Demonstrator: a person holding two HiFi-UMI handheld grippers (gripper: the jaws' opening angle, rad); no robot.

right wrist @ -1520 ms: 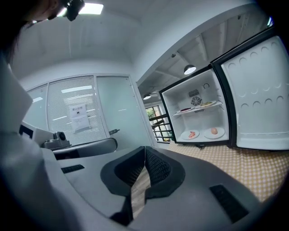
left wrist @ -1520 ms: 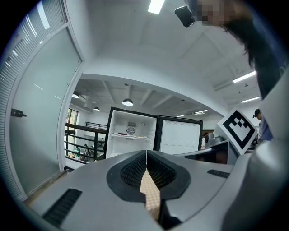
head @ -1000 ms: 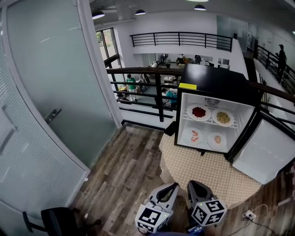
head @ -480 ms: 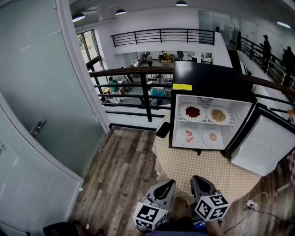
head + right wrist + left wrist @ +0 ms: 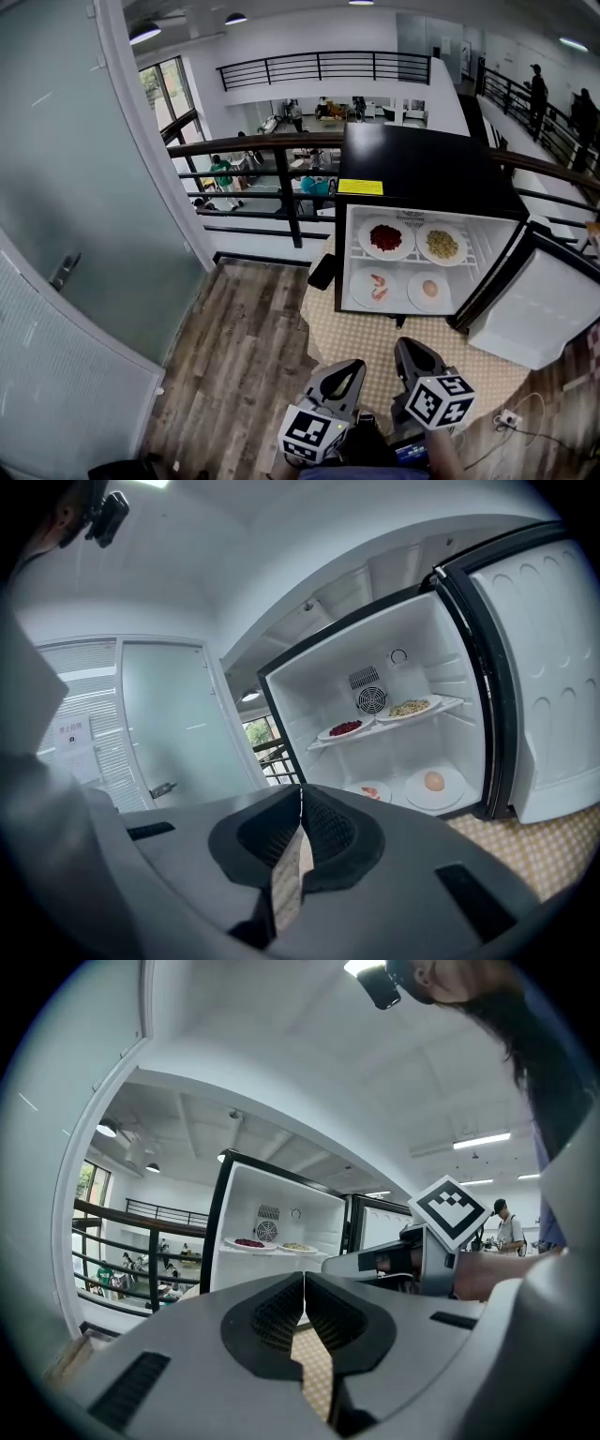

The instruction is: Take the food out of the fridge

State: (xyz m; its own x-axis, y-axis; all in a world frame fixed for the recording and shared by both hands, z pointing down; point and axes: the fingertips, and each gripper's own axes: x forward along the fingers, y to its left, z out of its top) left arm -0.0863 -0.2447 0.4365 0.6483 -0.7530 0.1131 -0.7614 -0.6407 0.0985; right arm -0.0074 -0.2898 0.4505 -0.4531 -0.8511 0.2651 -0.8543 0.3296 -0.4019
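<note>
**Stage shown: approach, with nothing taken out yet.** Nearest the wearer, the left gripper (image 5: 349, 368) and right gripper (image 5: 410, 347) are held side by side, low over the mat (image 5: 370, 342), and both point toward the fridge (image 5: 427, 173). Each pair of jaws is pressed together with nothing between.

Beyond them the fridge stands on the mat, its door (image 5: 539, 309) swung wide to the right. The food is inside, on four plates, all well apart from the grippers:
- The red plate (image 5: 385, 237) and yellow plate (image 5: 442, 244) sit side by side on the shelf (image 5: 412, 260).
- The shrimp plate (image 5: 375, 286) and what looks like an egg plate (image 5: 429, 289) sit on the cabinet bottom below.

**Next move, as judged:** close the gap, spread one pair of jaws, and bring them level onto a plate's rim. The lower plates look the easier start.

**Edges:**
- The shelf's front lip leaves little headroom over the lower plates.
- The door's inner edge bounds the right gripper's side.
- The cabinet's left wall bounds the left gripper's side.
- A cable (image 5: 539, 436) lies near the mat's right corner.

**Room:** The mat before the opening is bare. The floor (image 5: 244, 347) runs open leftward to the glass wall (image 5: 75, 206). Behind the fridge, the rail (image 5: 262, 147) closes off the drop.
</note>
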